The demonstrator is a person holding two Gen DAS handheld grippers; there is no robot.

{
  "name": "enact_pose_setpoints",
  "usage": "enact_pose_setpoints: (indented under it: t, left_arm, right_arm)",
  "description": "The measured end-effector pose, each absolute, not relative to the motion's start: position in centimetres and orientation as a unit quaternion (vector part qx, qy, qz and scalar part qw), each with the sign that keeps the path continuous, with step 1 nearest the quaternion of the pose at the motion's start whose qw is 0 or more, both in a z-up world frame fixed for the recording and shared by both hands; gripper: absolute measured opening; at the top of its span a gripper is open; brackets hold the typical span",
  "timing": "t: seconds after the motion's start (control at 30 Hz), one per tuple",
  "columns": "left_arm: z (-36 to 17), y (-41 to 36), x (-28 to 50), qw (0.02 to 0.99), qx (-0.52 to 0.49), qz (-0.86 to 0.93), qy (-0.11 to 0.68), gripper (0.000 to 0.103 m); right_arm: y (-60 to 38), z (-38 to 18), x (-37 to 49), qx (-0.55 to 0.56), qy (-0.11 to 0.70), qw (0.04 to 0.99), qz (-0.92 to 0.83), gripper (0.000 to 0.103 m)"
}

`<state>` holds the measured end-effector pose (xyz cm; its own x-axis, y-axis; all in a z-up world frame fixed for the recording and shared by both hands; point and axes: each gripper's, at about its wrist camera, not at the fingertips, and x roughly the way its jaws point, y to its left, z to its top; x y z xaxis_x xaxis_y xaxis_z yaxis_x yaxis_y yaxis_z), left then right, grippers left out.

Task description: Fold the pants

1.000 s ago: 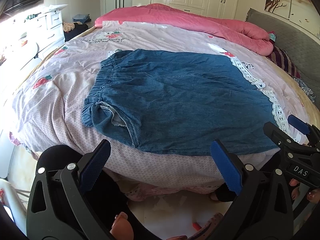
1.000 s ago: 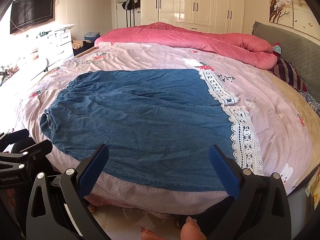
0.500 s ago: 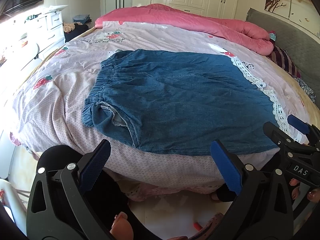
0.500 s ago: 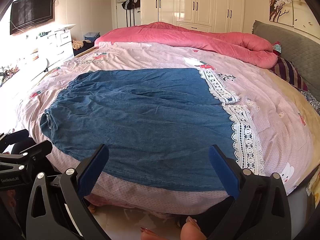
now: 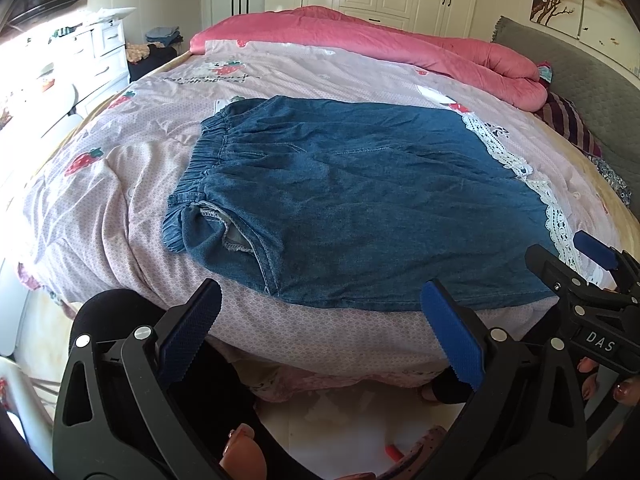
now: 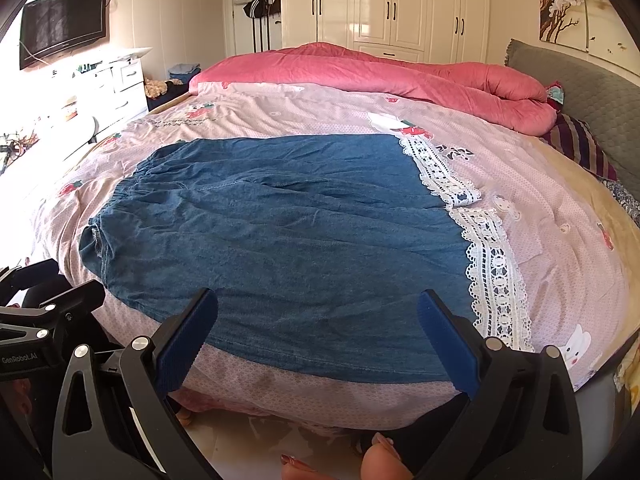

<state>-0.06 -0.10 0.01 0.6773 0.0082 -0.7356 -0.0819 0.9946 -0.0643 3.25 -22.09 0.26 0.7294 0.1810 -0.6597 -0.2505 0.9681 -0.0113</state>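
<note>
Blue denim pants (image 5: 360, 200) lie flat on the bed, elastic waistband to the left, white lace hem (image 5: 556, 216) to the right. They also show in the right wrist view (image 6: 288, 240), with the lace hem (image 6: 492, 264) at right. My left gripper (image 5: 320, 312) is open and empty, just short of the pants' near edge by the waistband end. My right gripper (image 6: 318, 324) is open and empty, over the near edge toward the hem end. Each gripper shows in the other's view: the right one (image 5: 592, 276), the left one (image 6: 52, 312).
The bed has a pink patterned sheet (image 6: 560, 240) and a rolled pink quilt (image 6: 400, 80) at the far side. A grey headboard (image 6: 580, 92) is at right, white drawers (image 5: 100, 52) at left. The floor and the person's feet (image 6: 380, 460) are below the bed's near edge.
Both grippers have shifted slightly toward the bed; the pants' near edge sits a little lower in both views. Nothing was taken hold of.
</note>
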Motion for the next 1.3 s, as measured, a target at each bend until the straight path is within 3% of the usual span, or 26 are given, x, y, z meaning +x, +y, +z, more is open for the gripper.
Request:
enact_pose_setpoints:
  t: [0.5, 0.77, 0.97, 1.2, 1.3]
  left_arm:
    - [0.5, 1.6, 3.7, 0.916, -0.059, 0.021, 0.397, 0.094]
    - [0.4, 7.6, 9.7, 0.903, -0.093, 0.056, 0.415, 0.094]
    - [0.7, 11.1, 15.7, 0.9, -0.043, 0.085, 0.426, 0.094]
    - [-0.5, 12.9, 22.6, 0.892, 0.001, 0.072, 0.445, 0.094]
    - [-1.3, 14.0, 24.6, 0.89, -0.021, 0.051, 0.453, 0.081]
  right_arm:
    - [-21.4, 0.0, 6.4, -0.054, 0.36, 0.923, 0.128, 0.099]
    - [-19.1, 0.6, 12.1, -0.086, 0.373, 0.906, 0.182, 0.099]
    - [-16.5, 1.1, 17.4, -0.083, 0.396, 0.881, 0.245, 0.099]
    - [-13.5, 0.3, 23.0, -0.161, 0.405, 0.853, 0.288, 0.099]
    - [-12.9, 0.2, 24.5, -0.18, 0.402, 0.85, 0.291, 0.099]
